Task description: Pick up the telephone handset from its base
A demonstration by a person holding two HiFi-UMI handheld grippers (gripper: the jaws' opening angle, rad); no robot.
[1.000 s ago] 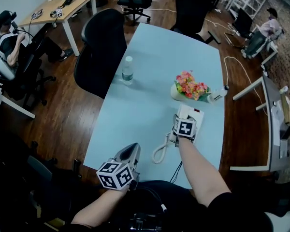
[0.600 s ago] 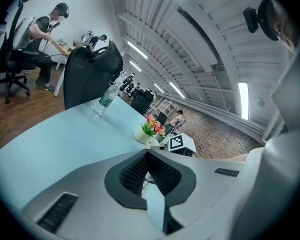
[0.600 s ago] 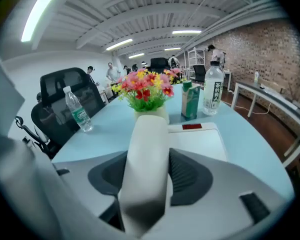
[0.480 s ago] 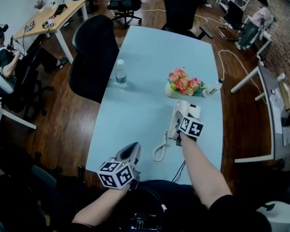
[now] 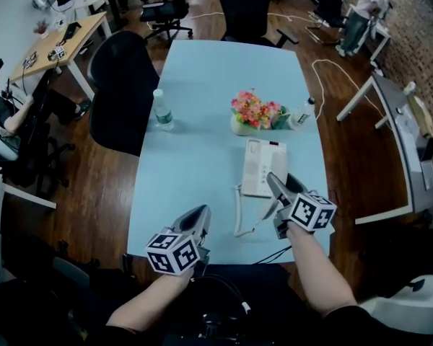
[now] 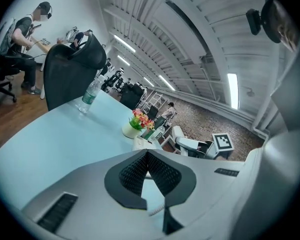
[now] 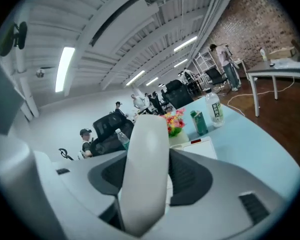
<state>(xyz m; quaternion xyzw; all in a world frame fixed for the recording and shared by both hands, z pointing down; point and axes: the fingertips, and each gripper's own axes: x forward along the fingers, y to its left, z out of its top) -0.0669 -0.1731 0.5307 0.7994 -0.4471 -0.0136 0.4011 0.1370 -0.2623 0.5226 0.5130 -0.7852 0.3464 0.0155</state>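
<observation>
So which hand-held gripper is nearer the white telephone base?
Right. The right hand-held gripper is just beside the white telephone base; the left hand-held gripper is farther off, leftward.

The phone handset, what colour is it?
White. The handset shows best in the right gripper view.

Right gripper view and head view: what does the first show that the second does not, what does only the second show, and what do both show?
Only the right gripper view: the fingers of the right gripper pressing on the handset, and the ceiling lights. Only the head view: the left gripper and the coiled cord. Both: the telephone base, the flowers and the blue table.
</observation>
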